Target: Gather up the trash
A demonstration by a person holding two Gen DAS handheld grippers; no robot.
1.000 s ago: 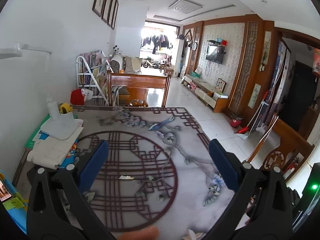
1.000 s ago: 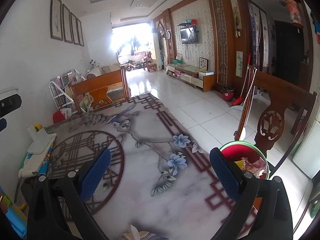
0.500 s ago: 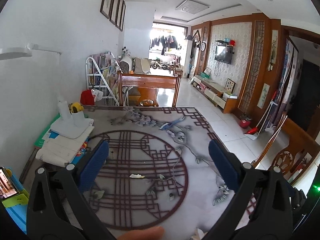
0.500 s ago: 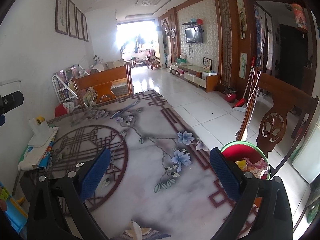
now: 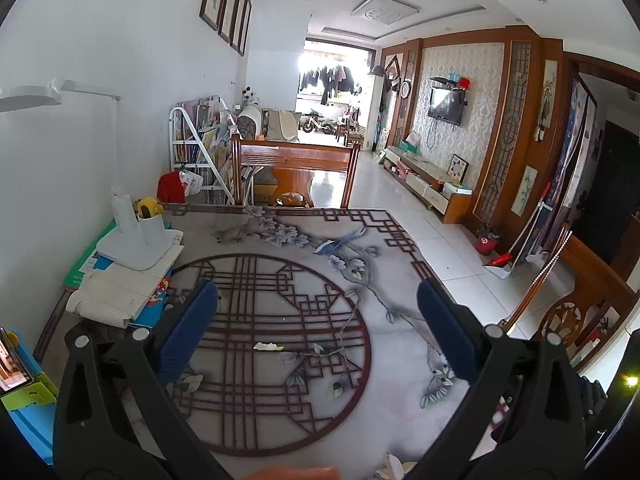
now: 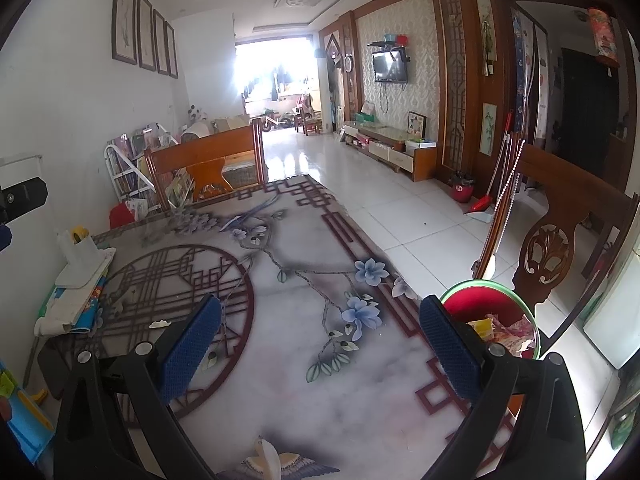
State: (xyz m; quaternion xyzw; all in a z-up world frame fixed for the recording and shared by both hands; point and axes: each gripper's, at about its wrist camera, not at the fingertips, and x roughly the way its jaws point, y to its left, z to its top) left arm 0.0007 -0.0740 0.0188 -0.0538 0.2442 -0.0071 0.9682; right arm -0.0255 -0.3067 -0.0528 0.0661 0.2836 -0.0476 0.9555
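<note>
Both claws released, nothing between the pads. Our left gripper (image 5: 318, 328) hangs over the patterned table (image 5: 392, 364); a small pale scrap (image 5: 268, 346) lies inside the circle motif, dead centre. Only the right gripper (image 6: 320, 344) view shows the red bin (image 6: 486, 308) at 3 o'clock, past the table edge, wrappers inside, and crumpled paper (image 6: 266, 458) at 6 o'clock.

Both wrist views look forward and slightly down across the patterned table (image 5: 280, 360) toward the far living room. The right view sits further right, taking in the red bin (image 6: 480, 304); both share the chair (image 5: 296, 160).
</note>
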